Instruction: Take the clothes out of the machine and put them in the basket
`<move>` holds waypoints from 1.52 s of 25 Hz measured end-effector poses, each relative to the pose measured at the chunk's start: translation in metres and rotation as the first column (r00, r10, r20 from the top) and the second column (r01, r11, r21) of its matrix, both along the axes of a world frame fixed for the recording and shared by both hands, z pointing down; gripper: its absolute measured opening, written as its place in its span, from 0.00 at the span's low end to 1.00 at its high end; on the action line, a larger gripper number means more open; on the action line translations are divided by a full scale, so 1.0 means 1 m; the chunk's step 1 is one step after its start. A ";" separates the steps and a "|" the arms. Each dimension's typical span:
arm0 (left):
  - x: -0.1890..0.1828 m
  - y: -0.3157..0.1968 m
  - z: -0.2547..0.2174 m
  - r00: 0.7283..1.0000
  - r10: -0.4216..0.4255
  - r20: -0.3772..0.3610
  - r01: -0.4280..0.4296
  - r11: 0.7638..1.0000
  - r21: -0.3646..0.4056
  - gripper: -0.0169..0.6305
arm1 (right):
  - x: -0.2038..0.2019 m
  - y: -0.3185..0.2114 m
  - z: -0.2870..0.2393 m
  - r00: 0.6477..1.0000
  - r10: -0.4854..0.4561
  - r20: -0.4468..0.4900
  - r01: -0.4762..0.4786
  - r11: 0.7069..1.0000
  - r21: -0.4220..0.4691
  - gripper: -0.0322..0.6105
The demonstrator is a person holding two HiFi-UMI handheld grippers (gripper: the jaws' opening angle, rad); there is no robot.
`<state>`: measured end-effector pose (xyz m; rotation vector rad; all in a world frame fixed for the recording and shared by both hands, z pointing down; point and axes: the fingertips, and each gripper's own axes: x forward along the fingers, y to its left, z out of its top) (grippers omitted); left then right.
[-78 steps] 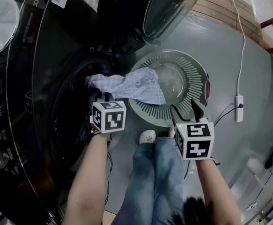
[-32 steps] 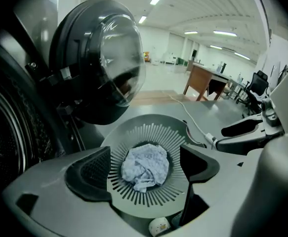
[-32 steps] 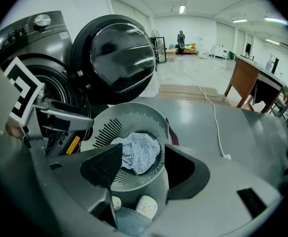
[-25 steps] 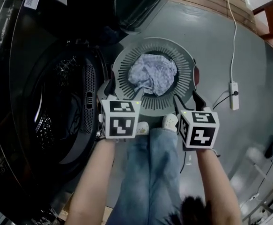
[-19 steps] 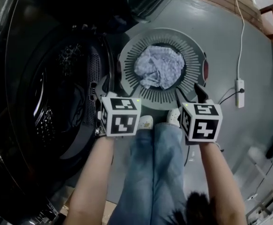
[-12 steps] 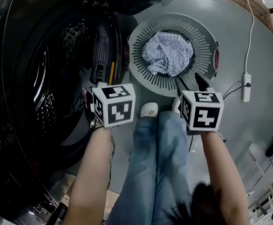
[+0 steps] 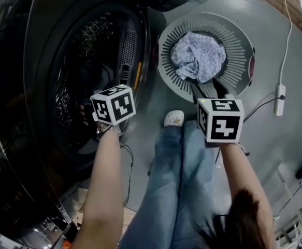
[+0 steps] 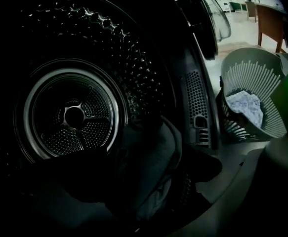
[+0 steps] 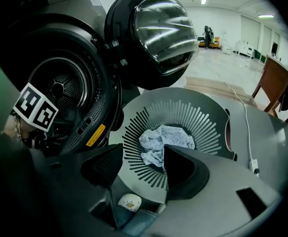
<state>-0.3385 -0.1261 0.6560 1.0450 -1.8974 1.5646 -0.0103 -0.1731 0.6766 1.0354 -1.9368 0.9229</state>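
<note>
A light blue-white cloth (image 7: 198,56) lies crumpled in the round grey slotted basket (image 7: 244,51) on the floor. Beside the basket is the machine's open drum (image 7: 88,61), with dark clothes (image 8: 148,162) heaped at its bottom front. The left gripper's marker cube (image 7: 113,104) sits at the drum mouth. My left gripper (image 8: 148,206) points in at the dark heap, its jaws opening, with nothing seen pressed between them. My right gripper (image 9: 136,167) hovers over the basket's near rim (image 9: 148,181), open and empty, with the cloth (image 9: 166,139) beyond its tips.
The machine's round door (image 9: 158,33) stands open behind the basket. The person's jeans legs (image 7: 176,175) and a white shoe (image 7: 174,118) are just below the basket. A power strip on a white cable (image 7: 280,98) lies on the floor at the right. A wooden table (image 9: 277,83) stands further off.
The cloth the left gripper pulled from the drum now lies in the basket. The left gripper has swung left from the basket's rim to the drum mouth. The right gripper stays by the basket.
</note>
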 end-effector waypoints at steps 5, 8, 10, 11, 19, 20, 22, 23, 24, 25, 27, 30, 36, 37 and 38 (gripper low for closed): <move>-0.029 0.006 0.011 0.996 -0.079 0.044 0.080 0.996 -0.033 0.74 | -0.012 0.003 0.004 1.000 -0.005 0.011 0.005 1.000 -0.016 0.44; -0.035 0.007 0.024 0.993 -0.119 0.010 0.119 0.992 -0.050 0.74 | -0.017 0.003 0.003 1.000 -0.016 0.016 0.017 1.000 -0.018 0.44; -0.037 0.003 0.031 0.994 -0.112 -0.008 0.111 0.992 -0.060 0.74 | -0.018 0.003 0.003 1.000 -0.024 0.016 0.025 1.000 -0.016 0.44; -0.036 0.001 0.036 0.994 -0.103 -0.024 0.101 0.992 -0.073 0.69 | -0.018 0.003 0.004 0.999 -0.028 0.015 0.028 0.999 -0.015 0.44; 0.020 -0.004 0.042 0.984 -0.028 -0.178 0.009 0.994 -0.106 0.12 | -0.009 0.004 0.002 1.000 -0.030 0.008 0.030 0.999 -0.018 0.42; 0.029 -0.007 0.037 0.979 -0.021 -0.201 0.004 0.996 -0.086 0.12 | -0.008 0.003 0.001 1.000 -0.030 0.006 0.030 0.999 -0.016 0.42; 0.048 -0.013 0.027 0.970 0.003 -0.244 -0.016 0.998 -0.055 0.12 | -0.003 0.003 -0.002 1.000 -0.023 0.001 0.024 1.000 -0.015 0.41; 0.058 -0.016 0.022 0.964 0.019 -0.266 -0.030 0.999 -0.039 0.12 | -0.001 0.003 -0.003 1.000 -0.016 -0.001 0.016 1.000 -0.016 0.41; 0.068 -0.021 0.016 0.957 0.036 -0.286 -0.044 0.999 -0.023 0.11 | 0.002 0.002 -0.004 1.000 -0.006 -0.002 0.006 1.000 -0.016 0.41; 0.078 -0.025 0.011 0.950 0.053 -0.307 -0.057 0.998 -0.006 0.11 | 0.004 0.001 -0.006 1.000 0.003 -0.002 -0.003 1.000 -0.015 0.40; 0.099 -0.034 0.001 0.932 0.087 -0.353 -0.087 0.996 0.015 0.11 | 0.008 -0.001 -0.010 1.000 0.018 0.021 -0.018 1.000 -0.009 0.40; 0.134 -0.048 -0.011 0.886 0.156 -0.436 -0.148 0.988 0.052 0.11 | 0.012 -0.007 -0.021 0.996 0.031 0.079 -0.032 0.999 0.009 0.40; 0.193 -0.081 -0.035 0.806 0.233 -0.545 -0.188 0.972 0.137 0.11 | 0.047 -0.018 -0.034 0.996 0.070 0.054 -0.072 0.997 0.037 0.39; 0.200 -0.084 -0.039 0.796 0.233 -0.559 -0.183 0.972 0.144 0.11 | 0.053 -0.019 -0.036 0.995 0.083 0.052 -0.085 0.996 0.038 0.39; 0.207 -0.087 -0.043 0.785 0.235 -0.574 -0.179 0.972 0.153 0.11 | 0.058 -0.020 -0.037 0.994 0.095 0.050 -0.097 0.994 0.039 0.39</move>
